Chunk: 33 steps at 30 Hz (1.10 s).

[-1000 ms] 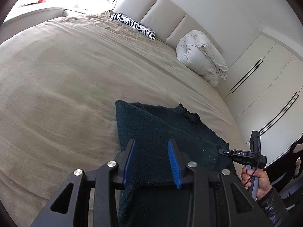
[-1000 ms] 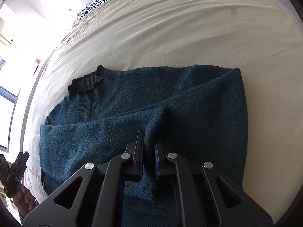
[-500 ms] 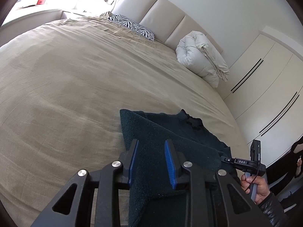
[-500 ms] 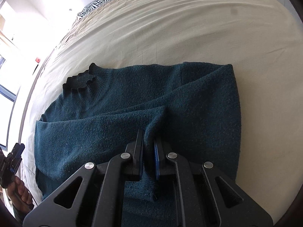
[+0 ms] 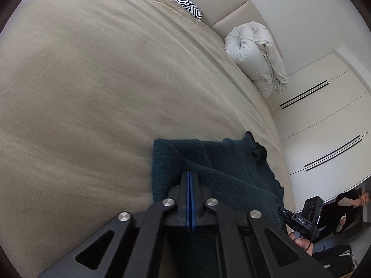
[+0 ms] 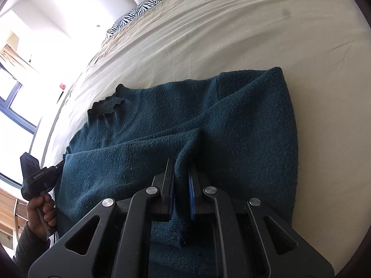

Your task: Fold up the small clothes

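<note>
The left gripper [image 5: 189, 185], spread a second ago, has now pressed its fingers together on the sweater [image 6: 208, 120] on the bed [image 5: 92, 81], while the right gripper [image 6: 181, 176] keeps pinching a fold, so lifting can begin.

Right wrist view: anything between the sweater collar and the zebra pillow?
Nothing: only bare beige bedsheet runs from the teal sweater collar to the zebra pillow, in the right wrist view.
</note>
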Tool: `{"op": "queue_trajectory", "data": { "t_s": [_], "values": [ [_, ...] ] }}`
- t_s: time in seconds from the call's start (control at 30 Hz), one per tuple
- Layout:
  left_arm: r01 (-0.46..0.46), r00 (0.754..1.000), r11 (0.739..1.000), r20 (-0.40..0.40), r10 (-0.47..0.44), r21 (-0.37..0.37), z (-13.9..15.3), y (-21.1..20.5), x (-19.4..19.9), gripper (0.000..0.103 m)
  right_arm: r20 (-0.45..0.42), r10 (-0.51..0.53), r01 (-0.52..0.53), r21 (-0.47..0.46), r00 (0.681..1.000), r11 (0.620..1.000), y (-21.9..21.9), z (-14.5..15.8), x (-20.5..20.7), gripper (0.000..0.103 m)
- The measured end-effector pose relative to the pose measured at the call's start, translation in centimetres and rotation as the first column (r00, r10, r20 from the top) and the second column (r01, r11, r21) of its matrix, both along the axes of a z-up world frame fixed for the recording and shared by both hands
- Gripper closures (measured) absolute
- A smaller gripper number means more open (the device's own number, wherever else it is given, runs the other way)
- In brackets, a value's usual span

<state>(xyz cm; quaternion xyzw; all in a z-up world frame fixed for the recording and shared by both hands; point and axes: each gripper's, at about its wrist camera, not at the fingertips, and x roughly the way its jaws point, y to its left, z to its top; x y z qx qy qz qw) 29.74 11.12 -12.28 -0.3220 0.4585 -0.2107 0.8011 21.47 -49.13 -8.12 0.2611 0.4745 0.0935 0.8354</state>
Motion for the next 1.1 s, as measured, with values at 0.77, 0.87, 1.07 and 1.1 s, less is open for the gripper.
{"op": "queue_trajectory", "data": {
  "t_s": [0.77, 0.87, 1.07, 1.1],
  "values": [
    [0.13, 0.984, 0.966, 0.09, -0.153, 0.221, 3.1, -3.1, -11.1, 0.08, 0.006, -0.108, 0.108, 0.011, 0.994, 0.994, -1.5, 1.9, -5.0, 0.082],
    [0.132, 0.981, 0.953, 0.101, -0.165, 0.273, 3.7, -3.4, -12.9, 0.078, 0.001, -0.14, 0.14, 0.005, 0.99, 0.99, -1.9, 2.3, -6.4, 0.082],
    [0.12, 0.986, 0.957, 0.08, -0.146, 0.263, 4.4, -1.7, -19.2, 0.049, 0.011, -0.212, 0.211, 0.026, 0.977, 0.977, -3.1, 3.7, -12.4, 0.075],
    [0.118, 0.986, 0.958, 0.083, -0.144, 0.26, 4.5, -1.4, -20.6, 0.041, 0.019, -0.222, 0.221, 0.023, 0.975, 0.975, -3.3, 4.1, -13.8, 0.071]
  ]
}}
